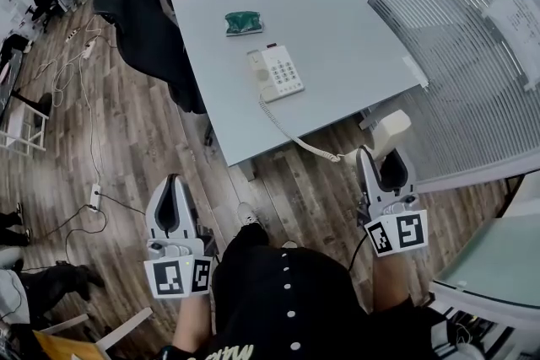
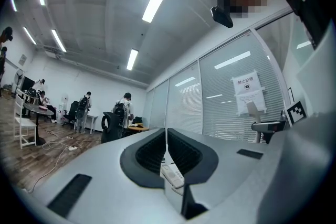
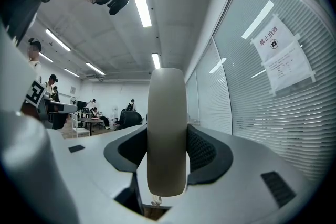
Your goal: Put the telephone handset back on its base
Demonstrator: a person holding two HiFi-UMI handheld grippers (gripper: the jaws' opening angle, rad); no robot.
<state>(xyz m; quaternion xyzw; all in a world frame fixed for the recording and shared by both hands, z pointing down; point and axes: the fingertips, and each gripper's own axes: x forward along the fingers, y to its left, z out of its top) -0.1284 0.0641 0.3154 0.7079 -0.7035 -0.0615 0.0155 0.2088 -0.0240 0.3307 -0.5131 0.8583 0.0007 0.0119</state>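
The cream telephone base (image 1: 275, 72) with its keypad lies near the front edge of the grey table (image 1: 337, 29). Its coiled cord (image 1: 291, 133) runs off the table edge to the cream handset (image 1: 390, 133). My right gripper (image 1: 381, 167) is shut on the handset (image 3: 167, 131), holding it off the table's right front corner, clear of the base. My left gripper (image 1: 174, 203) is shut and empty, low over the wooden floor left of the table. Between its closed jaws the telephone base (image 2: 172, 174) shows far off.
A green object (image 1: 244, 23) lies on the table behind the phone. A black office chair (image 1: 143, 21) stands at the table's left. Window blinds (image 1: 472, 29) run along the right. Cables (image 1: 84, 97) trail over the floor at left. People stand far back in the room (image 2: 125, 113).
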